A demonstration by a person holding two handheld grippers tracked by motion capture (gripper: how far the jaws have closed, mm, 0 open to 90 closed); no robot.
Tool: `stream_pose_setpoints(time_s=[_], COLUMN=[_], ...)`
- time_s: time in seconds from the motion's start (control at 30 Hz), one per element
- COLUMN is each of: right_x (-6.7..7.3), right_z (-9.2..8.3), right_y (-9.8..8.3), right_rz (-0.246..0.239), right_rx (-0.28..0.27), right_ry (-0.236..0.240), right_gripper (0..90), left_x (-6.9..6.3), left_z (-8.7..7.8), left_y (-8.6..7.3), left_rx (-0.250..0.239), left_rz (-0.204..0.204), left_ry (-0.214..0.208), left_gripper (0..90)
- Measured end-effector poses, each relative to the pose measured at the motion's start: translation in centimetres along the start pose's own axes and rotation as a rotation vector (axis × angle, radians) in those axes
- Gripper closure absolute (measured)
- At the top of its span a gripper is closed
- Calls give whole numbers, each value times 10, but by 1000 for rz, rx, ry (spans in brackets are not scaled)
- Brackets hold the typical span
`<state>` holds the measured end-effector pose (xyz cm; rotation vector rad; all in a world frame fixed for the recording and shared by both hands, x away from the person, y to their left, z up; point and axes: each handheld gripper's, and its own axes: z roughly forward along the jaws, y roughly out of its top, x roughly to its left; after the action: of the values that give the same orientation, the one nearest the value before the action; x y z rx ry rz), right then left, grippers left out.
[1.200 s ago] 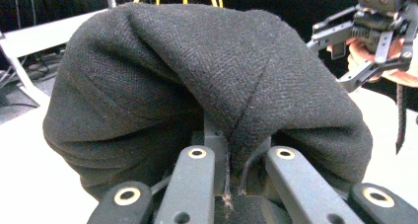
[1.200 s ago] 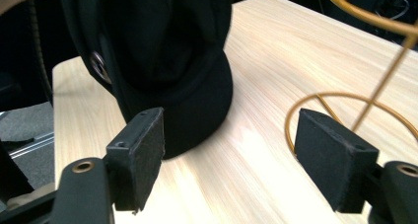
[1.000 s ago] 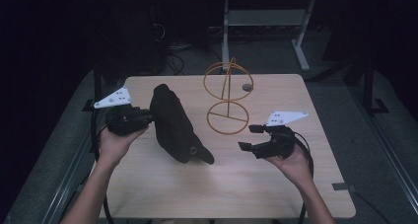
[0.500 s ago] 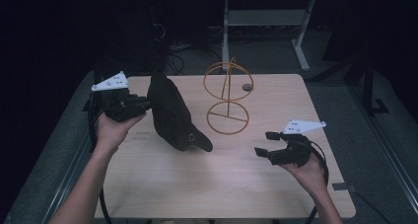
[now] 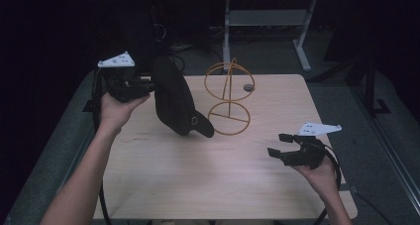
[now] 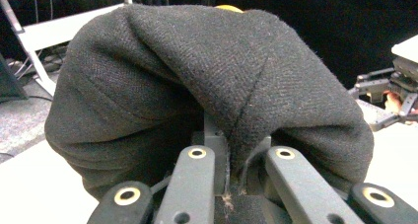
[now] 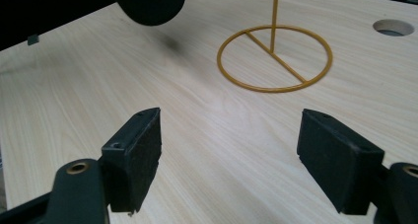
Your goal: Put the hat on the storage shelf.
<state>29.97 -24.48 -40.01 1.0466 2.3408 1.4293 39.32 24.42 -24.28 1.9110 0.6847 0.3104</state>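
Note:
A black woollen flat cap (image 5: 173, 98) hangs in the air over the table's left half, peak pointing down and right. My left gripper (image 5: 148, 86) is shut on its rear edge; in the left gripper view the cloth (image 6: 207, 76) bulges over the closed jaws of that gripper (image 6: 229, 155). A gold wire hat stand (image 5: 229, 98) sits on the table just right of the cap. My right gripper (image 5: 277, 145) is open near the front right, with nothing between its jaws. In the right gripper view that gripper (image 7: 231, 150) faces the stand's ring base (image 7: 274, 58) and the cap's tip (image 7: 148, 2).
The light wooden table (image 5: 198, 180) has a round cable hole (image 5: 248, 87) behind the stand. Dark floor, cables and a white desk frame (image 5: 302, 46) lie beyond the far edge. My right gripper (image 6: 389, 93) appears at the right edge of the left gripper view.
My left gripper has raised the cap and drawn it back and left, so it now hangs more upright. The right gripper pulled away toward the front right.

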Motion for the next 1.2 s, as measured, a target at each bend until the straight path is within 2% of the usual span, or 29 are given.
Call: stream_pose_setpoints(time_s=[0.2,0.37,0.6,0.73,0.87,1.0,1.2], right_x=[-7,-11,-18,-21,-24,-27,-29], right_z=[-4,-7,-11,-14,-17,-17,-18], right_y=[-1,-2,-2,-4,-4,-5,-5], right_rz=[20,35,58,73,80,83,91], right_rx=[-17,-25,-58,-65,-78,-83,-87], right_ry=[1,-8,-23,-28,-35,-37,-39], right_gripper=[243,243,244,244,244,244,244], left_x=[7,10,7,5,0,-8,-16], left_z=[11,22,39,50,64,85,114], left_y=[19,37,67,84,99,111,124], left_rx=[0,11,34,40,26,49,118], left_rz=[-6,7,46,58,57,73,86], left_ry=[-4,-3,3,-6,-23,-34,-42], left_gripper=[852,852,852,852,852,851,848])
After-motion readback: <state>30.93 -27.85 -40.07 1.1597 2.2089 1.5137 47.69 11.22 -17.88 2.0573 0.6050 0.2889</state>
